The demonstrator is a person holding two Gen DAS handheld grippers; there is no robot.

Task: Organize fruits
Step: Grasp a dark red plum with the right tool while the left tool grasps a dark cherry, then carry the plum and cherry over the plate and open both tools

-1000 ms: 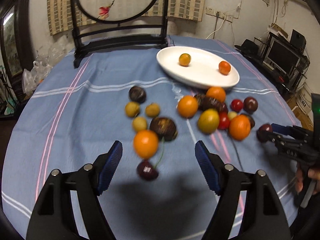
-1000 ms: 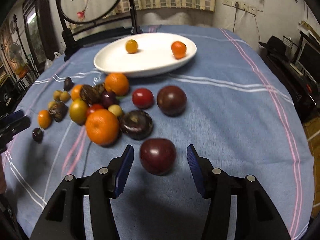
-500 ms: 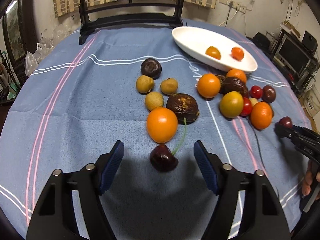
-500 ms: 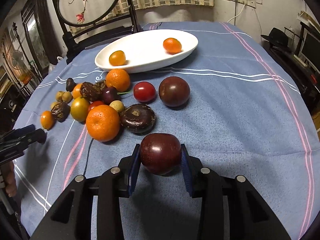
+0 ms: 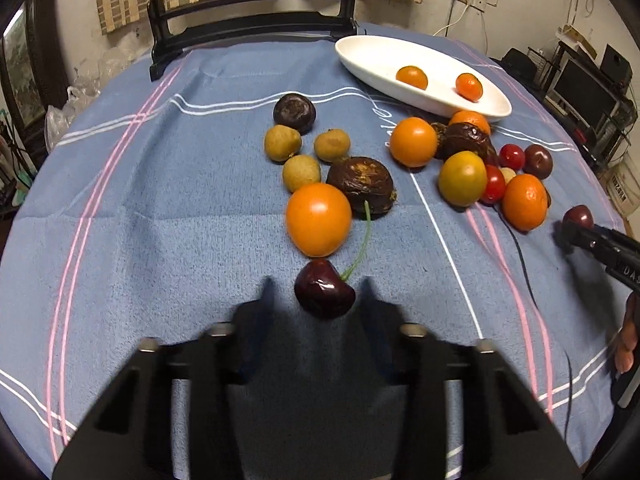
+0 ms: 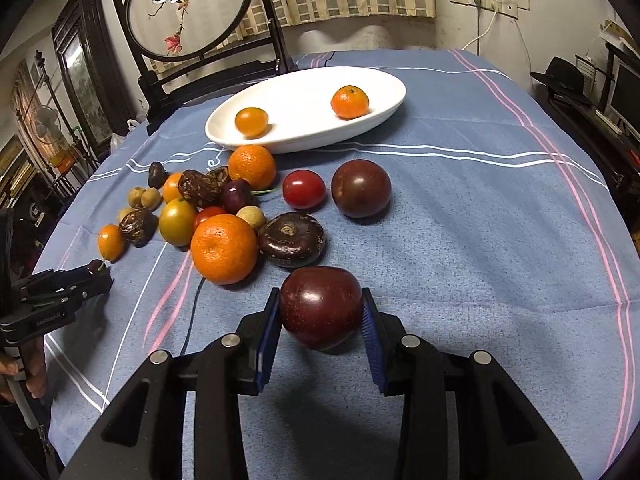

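Observation:
My right gripper (image 6: 320,312) is shut on a dark red plum (image 6: 320,306) and holds it just above the blue cloth. It also shows in the left wrist view (image 5: 578,220). My left gripper (image 5: 318,296) is blurred; its jaws stand close on either side of a dark cherry (image 5: 323,294) with a green stem, with small gaps showing. An orange (image 5: 319,219) lies just beyond the cherry. The white oval plate (image 6: 380,84) at the back holds two small oranges (image 6: 350,101).
Many loose fruits lie on the cloth: a mandarin (image 6: 224,248), a dark mangosteen (image 6: 291,238), a dark tomato (image 6: 361,188), a red tomato (image 6: 304,189), longans (image 5: 282,143). A black screen stand (image 5: 248,32) stands at the table's far edge.
My left gripper's jaws have narrowed around the cherry. My right gripper closed on the plum and has lifted it slightly.

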